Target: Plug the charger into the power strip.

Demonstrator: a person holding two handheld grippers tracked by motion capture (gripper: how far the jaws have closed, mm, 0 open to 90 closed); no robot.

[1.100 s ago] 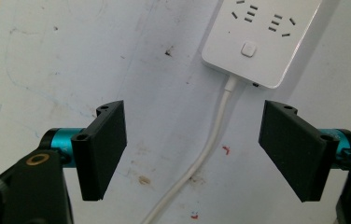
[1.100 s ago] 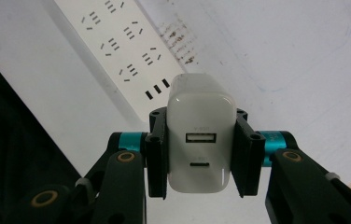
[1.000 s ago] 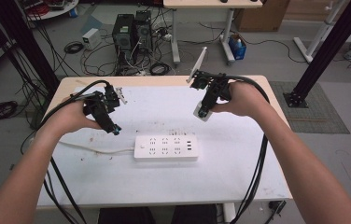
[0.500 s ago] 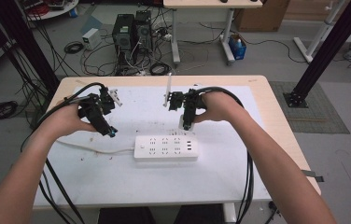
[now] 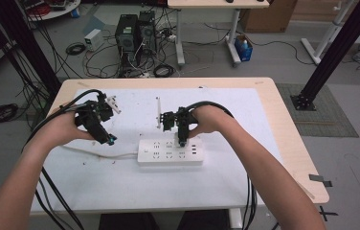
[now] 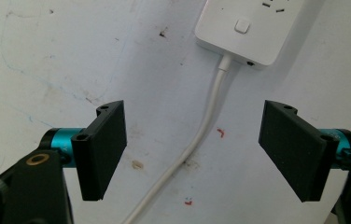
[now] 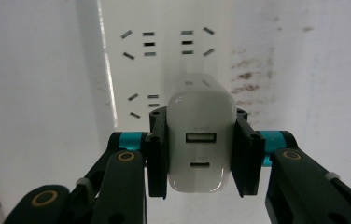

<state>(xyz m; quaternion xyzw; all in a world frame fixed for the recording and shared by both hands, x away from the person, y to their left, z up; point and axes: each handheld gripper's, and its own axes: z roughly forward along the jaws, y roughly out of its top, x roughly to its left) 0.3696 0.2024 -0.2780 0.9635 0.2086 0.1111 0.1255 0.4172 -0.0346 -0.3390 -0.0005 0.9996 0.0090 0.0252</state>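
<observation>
- Charger [image 7: 201, 140], a white block with two ports on its face, sits pinched between the two jaws of my right claw [image 7: 201, 149], low in the middle of the right gripper view.
- Beyond it, in the upper half of that view, lies the white power strip [image 7: 164, 46] with its rows of socket slots; I cannot tell whether the charger touches it.
- In the high view my right claw [image 5: 180, 132] hangs over the upper edge of the power strip [image 5: 170, 152], just right of centre in the frame.
- My left claw [image 6: 192, 149] is spread wide and holds nothing; between its jaws runs the strip's white cable [image 6: 201, 135], lying on the counter [image 6: 47, 60].
- At the top of the left gripper view the cable enters the end of the strip, beside a square button [image 6: 242, 25].
- In the high view my left claw [image 5: 96, 122] is at the left of centre, above the cable [image 5: 101, 154], well apart from the right one.
</observation>
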